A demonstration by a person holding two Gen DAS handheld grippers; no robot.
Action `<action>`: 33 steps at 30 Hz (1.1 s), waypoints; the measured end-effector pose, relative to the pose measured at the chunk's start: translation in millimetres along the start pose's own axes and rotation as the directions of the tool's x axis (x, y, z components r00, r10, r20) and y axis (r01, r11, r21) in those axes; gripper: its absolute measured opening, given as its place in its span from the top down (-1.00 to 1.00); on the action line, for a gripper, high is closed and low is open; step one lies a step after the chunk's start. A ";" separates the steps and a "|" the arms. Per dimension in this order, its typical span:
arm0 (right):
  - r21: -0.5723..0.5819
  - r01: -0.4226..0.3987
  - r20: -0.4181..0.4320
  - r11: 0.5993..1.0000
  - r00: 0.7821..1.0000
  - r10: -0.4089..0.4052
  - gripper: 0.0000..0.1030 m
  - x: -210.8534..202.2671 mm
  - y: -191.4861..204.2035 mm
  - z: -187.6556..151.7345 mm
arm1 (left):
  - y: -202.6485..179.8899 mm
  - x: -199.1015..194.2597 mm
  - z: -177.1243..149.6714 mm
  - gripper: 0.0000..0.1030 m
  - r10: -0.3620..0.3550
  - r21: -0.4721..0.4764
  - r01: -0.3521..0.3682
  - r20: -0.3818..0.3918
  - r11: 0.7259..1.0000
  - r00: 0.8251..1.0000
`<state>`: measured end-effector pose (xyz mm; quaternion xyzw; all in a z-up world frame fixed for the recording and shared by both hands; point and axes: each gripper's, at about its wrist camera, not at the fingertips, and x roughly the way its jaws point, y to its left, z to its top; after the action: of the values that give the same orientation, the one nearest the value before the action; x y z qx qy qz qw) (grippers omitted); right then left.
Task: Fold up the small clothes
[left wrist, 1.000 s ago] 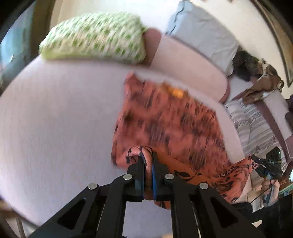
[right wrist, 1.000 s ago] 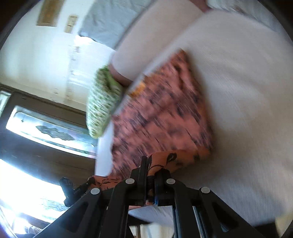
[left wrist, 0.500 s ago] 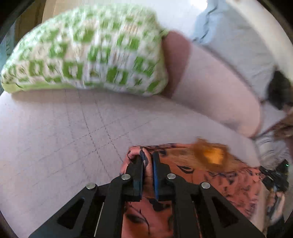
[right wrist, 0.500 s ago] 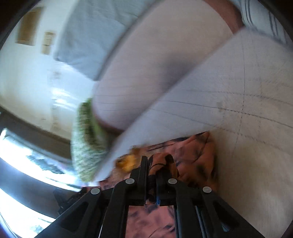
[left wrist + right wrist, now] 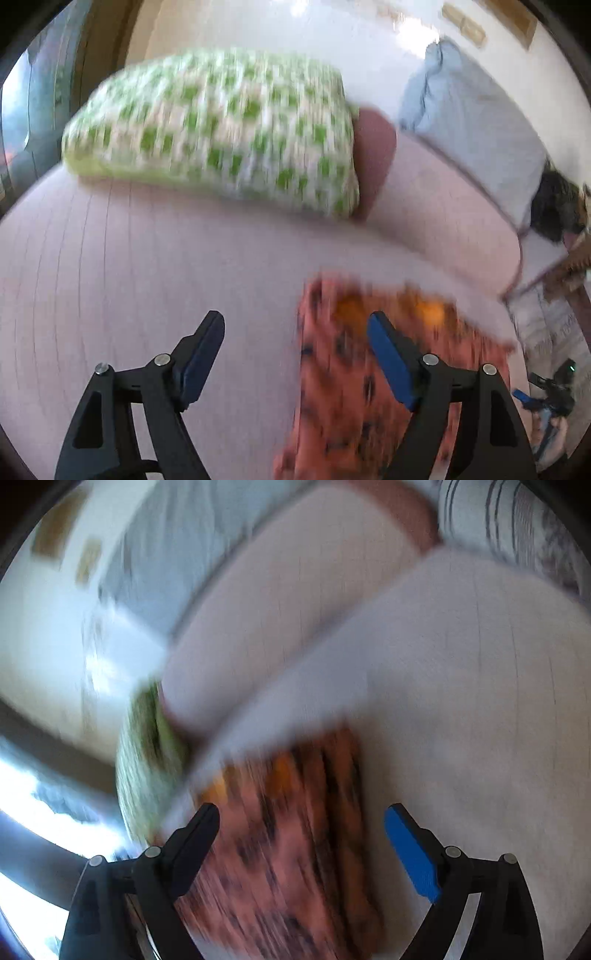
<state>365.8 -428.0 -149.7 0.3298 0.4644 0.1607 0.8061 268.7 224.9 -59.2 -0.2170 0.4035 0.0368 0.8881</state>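
An orange garment with black print (image 5: 354, 376) lies folded on the pale pink bed cover, blurred by motion. My left gripper (image 5: 295, 354) is open and empty, its right finger over the garment's left edge. In the right wrist view the same garment (image 5: 295, 849) lies under my right gripper (image 5: 301, 842), which is open and empty above it. The other gripper (image 5: 550, 391) shows small at the far right of the left wrist view.
A green-and-white checked pillow (image 5: 221, 136) lies at the head of the bed, with a pink bolster (image 5: 443, 214) and a grey-blue pillow (image 5: 476, 122) beside it. A striped cloth (image 5: 509, 520) lies at the far corner. The bed cover (image 5: 129, 277) stretches left of the garment.
Both grippers let go of the garment's edge after carrying it toward the pillows, opened wide and pulled back. The garment now lies folded over on the bed.
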 end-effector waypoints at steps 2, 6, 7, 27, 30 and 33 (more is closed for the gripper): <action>-0.056 0.052 -0.068 0.997 0.996 -0.056 -0.80 9.9 0.3 -29.6 | -2.6 4.1 -31.1 -0.56 -0.039 0.005 0.040 -0.083 0.999 0.996; -0.166 0.105 -0.070 0.980 0.990 -0.118 -0.78 23.7 14.1 -54.7 | -26.4 32.3 -75.7 -0.56 -0.037 0.052 0.048 -0.204 0.997 0.978; -0.175 0.111 -0.072 0.978 0.990 -0.125 -0.74 25.5 17.8 -55.2 | -31.8 39.5 -81.5 -0.55 -0.004 0.068 0.019 -0.215 0.998 0.977; -0.178 0.023 -0.069 0.984 0.997 -0.036 0.56 -85.1 93.4 -83.6 | -52.5 -131.1 -111.6 0.64 -0.009 0.029 0.012 -0.111 1.000 0.994; -0.147 0.022 -0.123 0.989 0.992 -0.040 0.53 -110.0 68.0 -142.8 | -37.8 -141.5 -173.5 0.55 0.002 0.007 0.000 -0.177 1.000 0.984; -0.112 0.087 -0.208 0.990 0.972 -0.109 0.28 -108.6 20.4 -208.7 | -13.9 -126.9 -226.0 0.42 0.100 0.036 -0.094 -0.282 0.995 0.954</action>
<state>132.2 -394.7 -139.3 0.2457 0.5553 0.1786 0.7742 28.5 132.5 -92.4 -0.1900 0.5369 0.0442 0.8208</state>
